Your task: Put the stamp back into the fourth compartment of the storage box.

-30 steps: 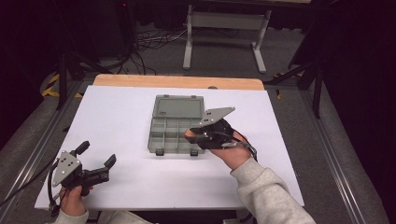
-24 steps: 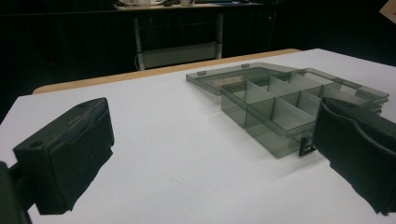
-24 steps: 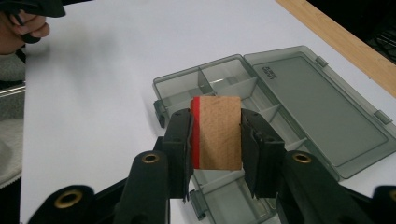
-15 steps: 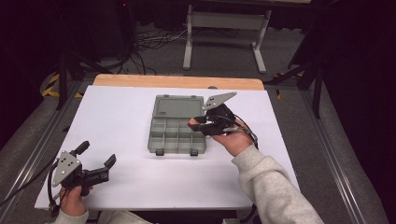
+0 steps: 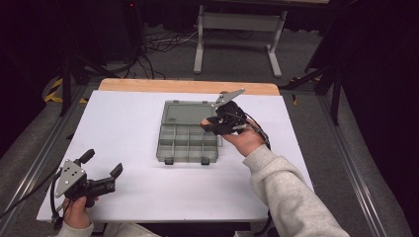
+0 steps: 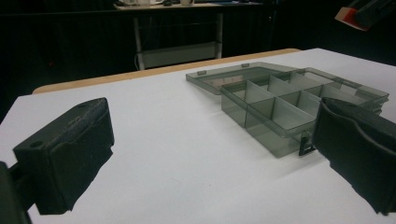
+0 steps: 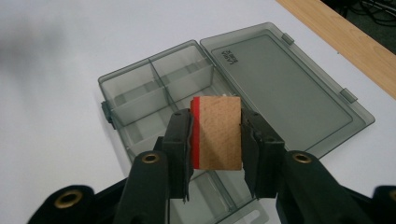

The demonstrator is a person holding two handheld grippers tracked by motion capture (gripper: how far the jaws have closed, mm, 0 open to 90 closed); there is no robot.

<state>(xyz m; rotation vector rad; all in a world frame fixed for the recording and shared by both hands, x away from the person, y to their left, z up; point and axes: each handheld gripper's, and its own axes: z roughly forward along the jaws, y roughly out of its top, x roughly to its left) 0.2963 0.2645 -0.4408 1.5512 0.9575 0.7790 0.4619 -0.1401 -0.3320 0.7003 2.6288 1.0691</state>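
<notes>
White tabletop (image 5: 123, 128), right claw (image 7: 217, 135) clamped on wooden block (image 7: 219, 133), long axis along jaws, left claw (image 5: 101, 165) apart.

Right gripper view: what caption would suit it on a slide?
Right gripper clamps a wooden block with a red edge above an open grey compartment box.

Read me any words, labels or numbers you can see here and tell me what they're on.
One text only: a small embossed mark, two short lines, in a corner of the box lid of the open compartment box, too small and blurred to read.
Wooden block in the right gripper: red edge, no writing.
White table: no text.
</notes>
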